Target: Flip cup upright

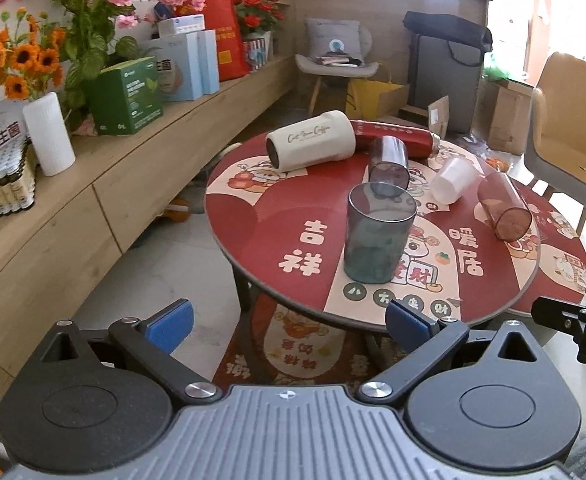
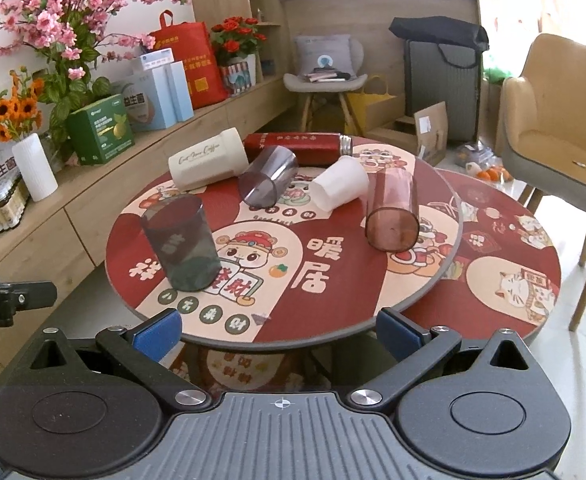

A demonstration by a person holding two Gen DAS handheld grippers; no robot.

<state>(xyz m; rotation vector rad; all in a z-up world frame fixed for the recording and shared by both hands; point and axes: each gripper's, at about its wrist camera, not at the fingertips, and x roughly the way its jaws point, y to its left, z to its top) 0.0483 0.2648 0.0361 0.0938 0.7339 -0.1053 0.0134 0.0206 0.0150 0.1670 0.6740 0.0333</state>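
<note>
Your left gripper [image 1: 289, 324] is spread wide with nothing between its blue pads [image 1: 171, 325], and it hangs short of the near edge of the round red table [image 1: 253, 236]. Your right gripper [image 2: 279, 330] is just as wide and just as empty, also held back from the table's near rim. In the left wrist view you see part of the right gripper at the far right edge; in the right wrist view the left one pokes in at the far left.

On the table, the grey-blue translucent cup [image 1: 377, 233] stands upright, mouth up, near the front and closest to your left gripper. Behind it a smoky purple cup [image 1: 389, 163] lies on its side with its open mouth facing you. To its right a white plastic cup [image 1: 453, 180] lies tipped over, and further right a reddish-brown translucent cup [image 1: 503, 208] lies on its side, mouth toward the table's near right edge. At the back, a cream tumbler with script lettering [image 1: 311, 145] lies on its side, and a red bottle [image 1: 397, 136] lies just behind the purple cup, touching the tumbler's end.

A second, lower round table [image 2: 505, 280] with the same red print sits partly under the first on the right. A wooden bench [image 1: 105, 184] along the left carries a white vase [image 1: 48, 134] of sunflowers and a green box [image 1: 127, 96].
</note>
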